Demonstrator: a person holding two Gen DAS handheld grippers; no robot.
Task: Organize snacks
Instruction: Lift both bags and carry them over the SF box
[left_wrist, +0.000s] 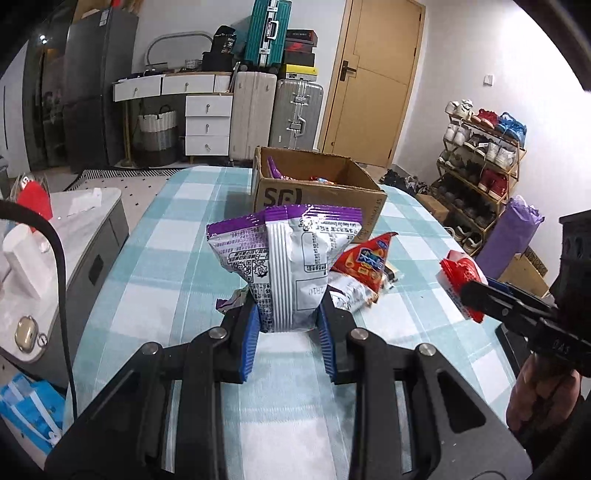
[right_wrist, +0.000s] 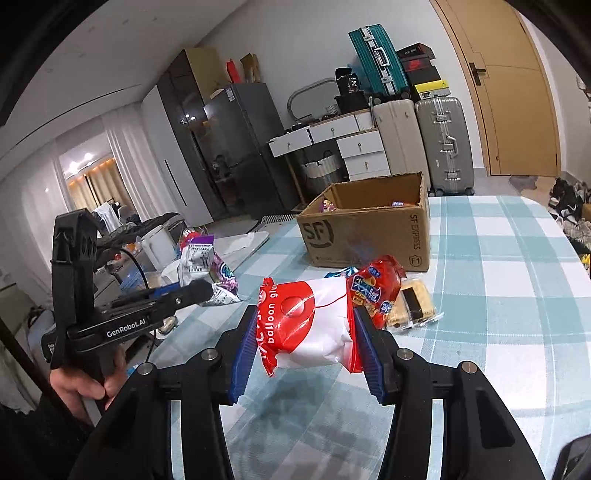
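My left gripper (left_wrist: 286, 326) is shut on the lower end of a purple and silver snack bag (left_wrist: 284, 258), held upright above the checked tablecloth. My right gripper (right_wrist: 304, 343) is shut on a red and white snack pack (right_wrist: 310, 325), lifted off the table; this pack (left_wrist: 460, 280) also shows at the right of the left wrist view. On the table ahead lie a red cracker bag (right_wrist: 376, 288) and a clear-wrapped biscuit pack (right_wrist: 412, 308). An open cardboard box (right_wrist: 369, 232) with some snacks inside stands at the far end of the table.
The table (right_wrist: 498, 295) has a light blue and white checked cloth. A side counter (left_wrist: 81, 221) with small items is on the left. Suitcases (left_wrist: 295, 110), white drawers (left_wrist: 207, 122) and a shoe rack (left_wrist: 480, 158) stand beyond the table. A person's hand (right_wrist: 85, 384) holds the left gripper.
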